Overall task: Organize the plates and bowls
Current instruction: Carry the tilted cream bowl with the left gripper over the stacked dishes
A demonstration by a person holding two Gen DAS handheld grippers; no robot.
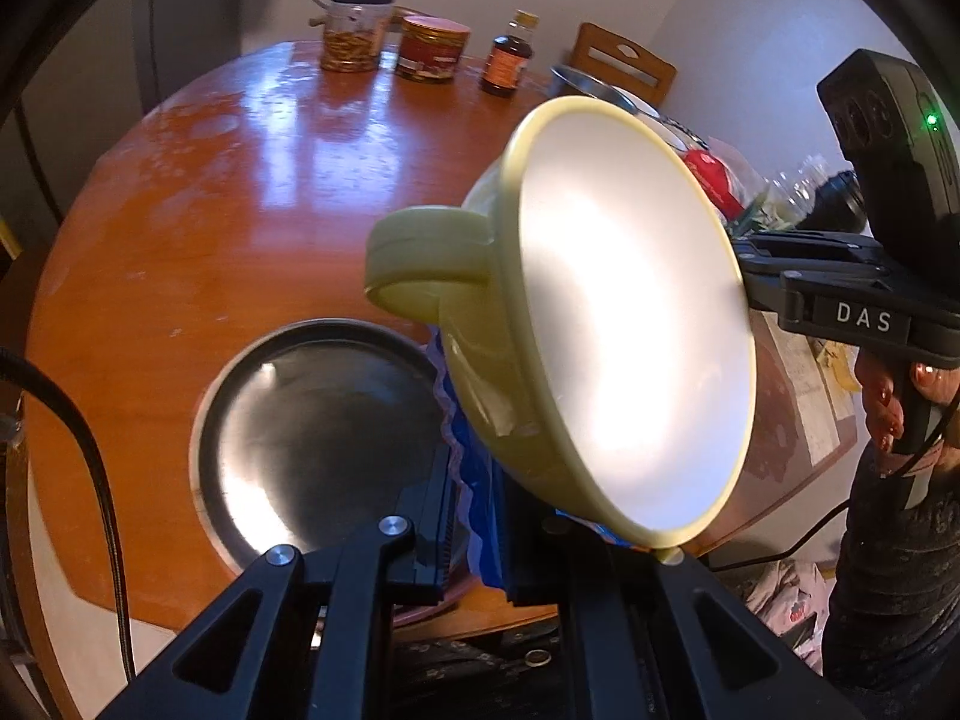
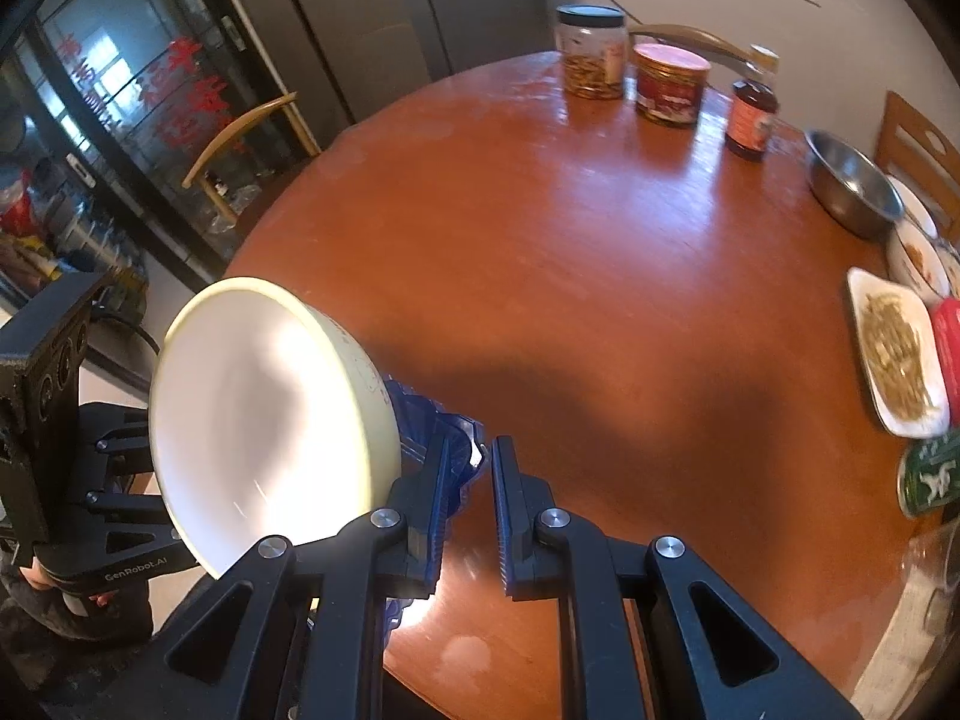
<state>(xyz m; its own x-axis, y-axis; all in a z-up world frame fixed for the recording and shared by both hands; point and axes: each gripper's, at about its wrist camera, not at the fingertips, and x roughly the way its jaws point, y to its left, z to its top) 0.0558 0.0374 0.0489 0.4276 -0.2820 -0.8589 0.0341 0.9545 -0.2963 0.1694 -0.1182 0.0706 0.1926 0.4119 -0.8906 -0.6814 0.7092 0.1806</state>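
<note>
Pale yellow bowl tilted on edge, airborne, white inside, steel plate below

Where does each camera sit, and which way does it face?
Left wrist: on the left gripper, facing down at the steel plate and table; right gripper and hand show.
Right wrist: on the right gripper, facing across the table toward the jars; left gripper shows.
Shared: the tilted bowl, blue dish, table.

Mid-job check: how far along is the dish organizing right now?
Done: the yellow bowl sits nested in the blue dish. In hand: the left tool and right tool both pinch that dish, stack off the table. Left: the steel plate and steel bowl sit apart on the table.
</note>
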